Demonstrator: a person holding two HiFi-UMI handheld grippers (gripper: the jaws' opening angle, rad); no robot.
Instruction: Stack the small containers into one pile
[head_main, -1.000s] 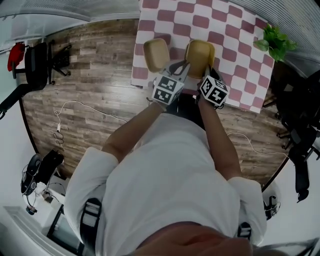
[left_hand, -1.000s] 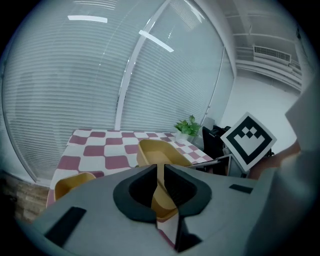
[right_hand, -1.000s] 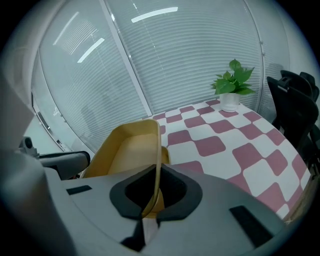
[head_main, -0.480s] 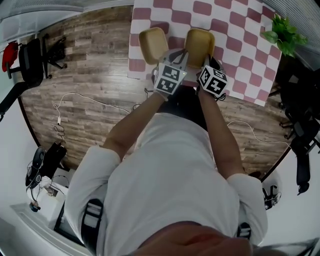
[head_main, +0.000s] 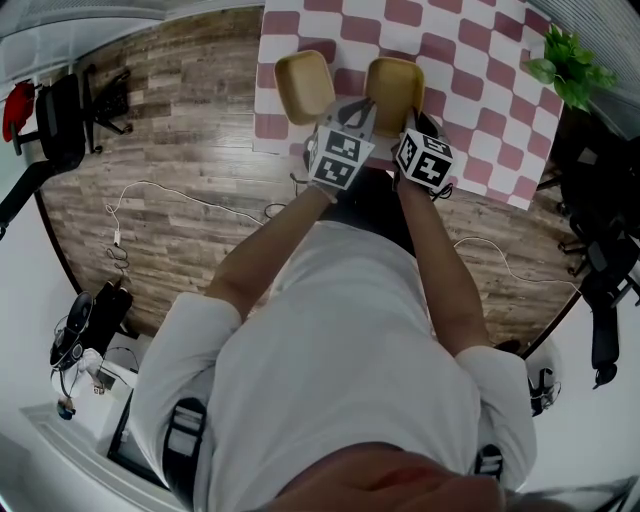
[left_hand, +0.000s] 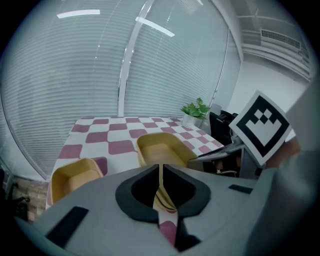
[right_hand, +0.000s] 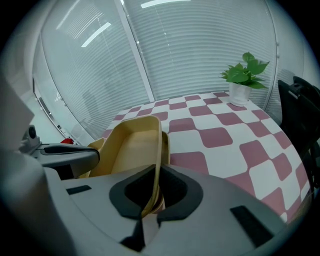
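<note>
Two tan plastic containers are on the pink-and-white checked table (head_main: 470, 90). The left container (head_main: 304, 85) (left_hand: 75, 176) sits alone near the table's front left corner. The right container (head_main: 395, 88) (left_hand: 161, 147) (right_hand: 131, 145) is tilted, and both grippers hold it by its near rim. My left gripper (head_main: 366, 120) (left_hand: 161, 172) is shut on the rim's left part. My right gripper (head_main: 408, 126) (right_hand: 156, 180) is shut on the right part, the thin tan wall pinched between its jaws. In the right gripper view the rim looks doubled; I cannot tell whether a second container is nested.
A potted green plant (head_main: 565, 75) (right_hand: 245, 75) stands at the table's far right corner. Black office chairs (head_main: 600, 260) flank the right side and another chair (head_main: 70, 120) is at the left. Cables (head_main: 180, 200) lie on the wood floor. Window blinds (left_hand: 100, 65) rise behind the table.
Both grippers have sunk a little toward the table with the right container between them. The left container has stayed in place.
</note>
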